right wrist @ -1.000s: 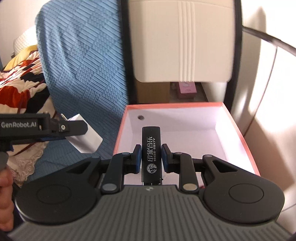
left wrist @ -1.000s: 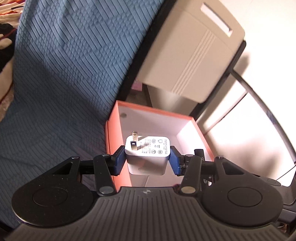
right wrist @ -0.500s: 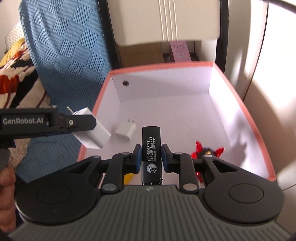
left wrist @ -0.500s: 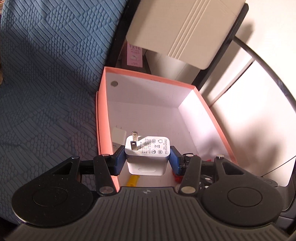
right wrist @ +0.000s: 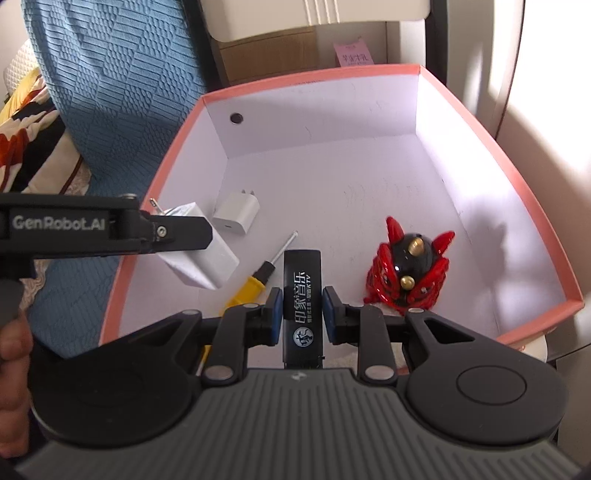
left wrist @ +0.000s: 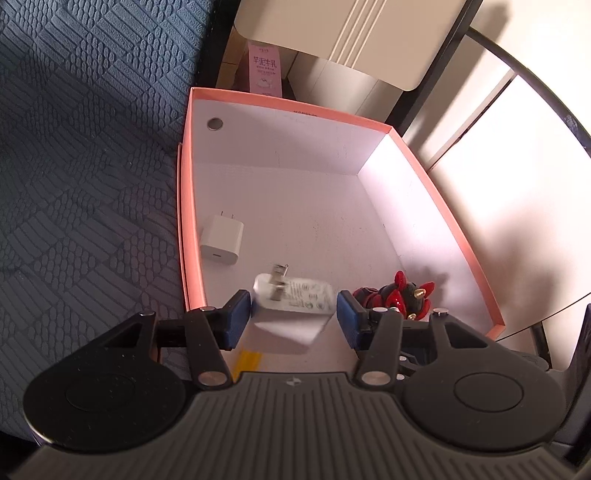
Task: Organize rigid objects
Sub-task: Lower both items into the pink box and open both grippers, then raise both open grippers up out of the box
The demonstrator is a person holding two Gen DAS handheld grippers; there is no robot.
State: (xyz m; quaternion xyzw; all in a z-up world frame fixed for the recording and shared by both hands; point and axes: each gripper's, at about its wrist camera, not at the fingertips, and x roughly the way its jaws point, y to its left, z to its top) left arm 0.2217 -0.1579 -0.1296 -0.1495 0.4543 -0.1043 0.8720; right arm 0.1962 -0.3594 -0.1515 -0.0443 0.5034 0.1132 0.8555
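A pink-rimmed box (left wrist: 443,192) with a white inside (right wrist: 535,206) lies below both grippers. My left gripper (left wrist: 294,314) has its pads spread; a white plug adapter (left wrist: 291,310), blurred and tilted, sits between them over the box's near left part, with a gap at the right pad. It also shows in the right wrist view (right wrist: 199,254) beside the left gripper's finger (right wrist: 177,232). My right gripper (right wrist: 302,314) is shut on a black lighter with white print (right wrist: 301,306), held above the box.
In the box lie a small white charger (left wrist: 221,240), a yellow-handled screwdriver (right wrist: 255,280) and a red and black figurine (right wrist: 410,273). A blue textured cover (left wrist: 85,177) lies left of the box. A beige chair (left wrist: 343,33) and a pink carton (left wrist: 264,72) stand behind it.
Both grippers have moved forward and down over the box. The left gripper's pads have spread and the white adapter has tipped and blurred between them. The right gripper keeps hold of the lighter.
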